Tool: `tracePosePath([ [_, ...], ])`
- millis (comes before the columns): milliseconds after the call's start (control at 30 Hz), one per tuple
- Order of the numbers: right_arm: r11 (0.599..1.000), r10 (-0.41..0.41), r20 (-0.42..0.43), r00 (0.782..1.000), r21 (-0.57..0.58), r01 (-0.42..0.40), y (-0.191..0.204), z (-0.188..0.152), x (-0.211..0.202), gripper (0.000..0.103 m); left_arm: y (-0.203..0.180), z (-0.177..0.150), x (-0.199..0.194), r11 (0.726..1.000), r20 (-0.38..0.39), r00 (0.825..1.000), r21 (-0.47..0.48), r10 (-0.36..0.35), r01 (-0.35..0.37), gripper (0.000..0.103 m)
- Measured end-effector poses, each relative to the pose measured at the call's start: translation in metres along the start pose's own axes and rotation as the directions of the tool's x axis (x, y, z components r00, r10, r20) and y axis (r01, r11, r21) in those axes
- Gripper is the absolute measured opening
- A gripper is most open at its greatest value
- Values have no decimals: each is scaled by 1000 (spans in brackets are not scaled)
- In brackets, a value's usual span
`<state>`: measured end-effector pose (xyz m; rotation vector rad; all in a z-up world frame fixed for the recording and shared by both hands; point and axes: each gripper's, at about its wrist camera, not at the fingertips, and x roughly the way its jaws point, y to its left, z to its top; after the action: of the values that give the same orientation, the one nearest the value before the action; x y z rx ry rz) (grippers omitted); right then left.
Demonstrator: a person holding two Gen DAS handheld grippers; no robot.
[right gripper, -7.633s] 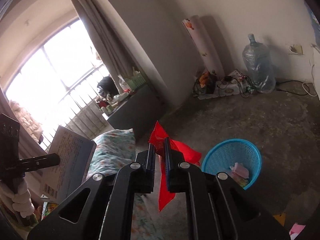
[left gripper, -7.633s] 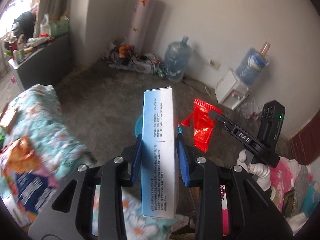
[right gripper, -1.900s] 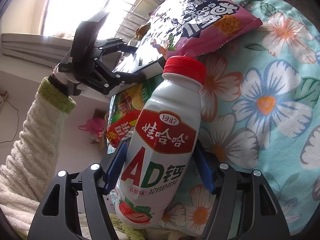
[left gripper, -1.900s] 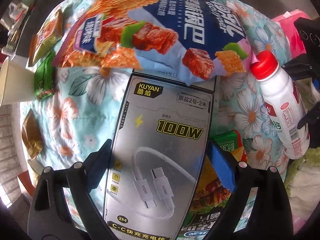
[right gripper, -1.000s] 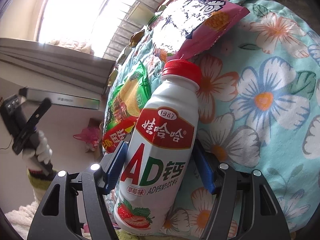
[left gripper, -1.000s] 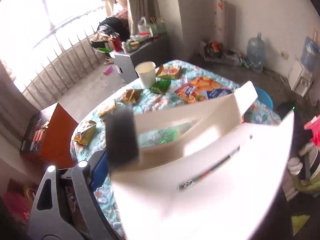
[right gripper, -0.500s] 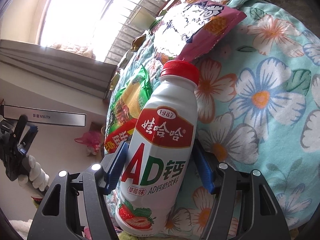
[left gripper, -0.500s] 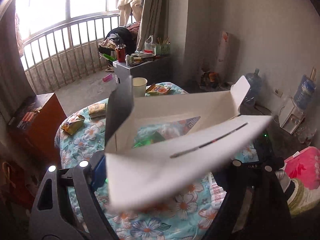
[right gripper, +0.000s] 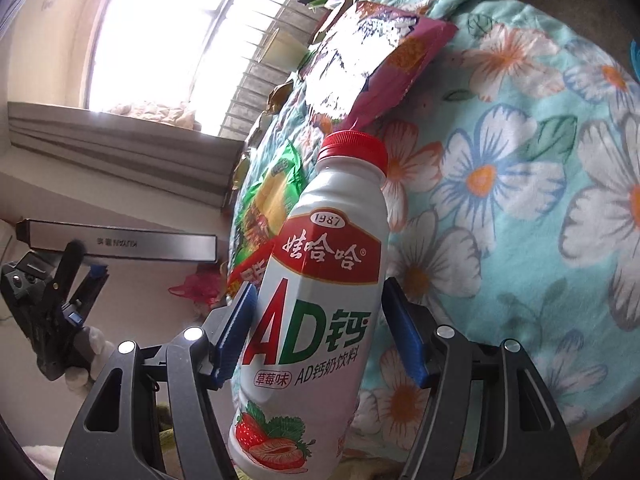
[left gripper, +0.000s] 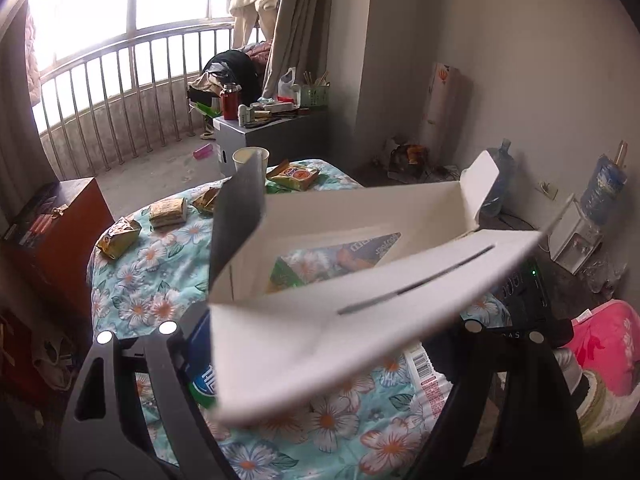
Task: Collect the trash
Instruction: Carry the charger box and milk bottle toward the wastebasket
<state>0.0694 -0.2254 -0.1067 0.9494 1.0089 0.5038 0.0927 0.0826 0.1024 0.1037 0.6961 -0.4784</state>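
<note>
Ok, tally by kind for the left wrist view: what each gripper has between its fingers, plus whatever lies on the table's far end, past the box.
Flat box: 1
Milk-drink bottle: 1
Paper cup: 1
Snack packets: 5 (gold, tan, half-hidden, orange, green)
Total: 8

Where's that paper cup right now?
In the left wrist view the paper cup stands at the far edge of the flowered table, beside an orange snack packet.
</note>
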Motion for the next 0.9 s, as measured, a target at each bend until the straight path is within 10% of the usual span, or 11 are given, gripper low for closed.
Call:
tracePosePath([
  [900,965,224,39,974,-146,-216,49,-8,-43,62,-12,18,-22,999,68,997,13,29,-30,80],
])
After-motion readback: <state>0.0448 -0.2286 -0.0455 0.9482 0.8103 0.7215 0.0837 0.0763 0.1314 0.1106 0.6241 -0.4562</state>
